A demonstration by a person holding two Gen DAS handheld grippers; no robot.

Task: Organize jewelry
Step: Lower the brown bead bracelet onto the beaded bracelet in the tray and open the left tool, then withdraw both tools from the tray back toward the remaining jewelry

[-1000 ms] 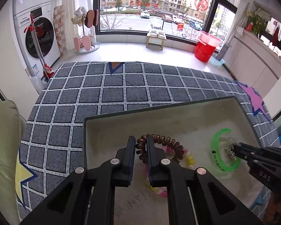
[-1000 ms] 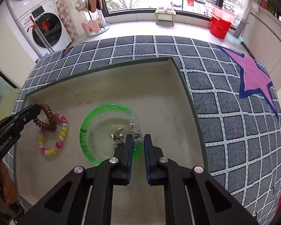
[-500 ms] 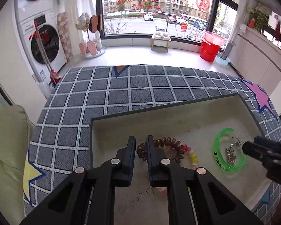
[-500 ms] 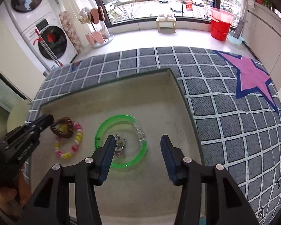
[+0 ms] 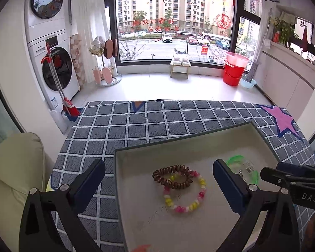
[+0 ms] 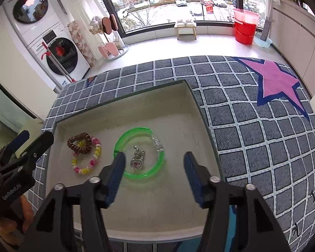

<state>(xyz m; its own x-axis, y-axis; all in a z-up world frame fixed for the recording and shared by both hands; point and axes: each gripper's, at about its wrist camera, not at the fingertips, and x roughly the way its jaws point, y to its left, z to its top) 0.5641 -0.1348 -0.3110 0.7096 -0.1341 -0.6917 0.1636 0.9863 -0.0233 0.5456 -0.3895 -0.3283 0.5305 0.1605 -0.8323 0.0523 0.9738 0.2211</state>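
A table covered with a grey checked cloth bearing a pink star carried a shallow cream-lined tray. All the jewelry lay on the tray's floor.

The left gripper hung above the tray's left part with its fingers spread wide apart; they had just been opening, and nothing was pressed between them, though the brown coil and beaded bracelet lay on the tray below the gap. The right gripper hung over the tray's near right part, its fingers also parted and just opened further, gripping nothing; the green bangle lay below and between them without touching the pads.

The green bangle, translucent with a clear clasp section, lay flat near the tray's middle. Left of it and apart lay a bracelet of pink, yellow and white beads. A brown spiral hair tie rested on the far edge of that bracelet, overlapping it. Inside the bangle's ring lay a small silver heart pendant with a pink stone.
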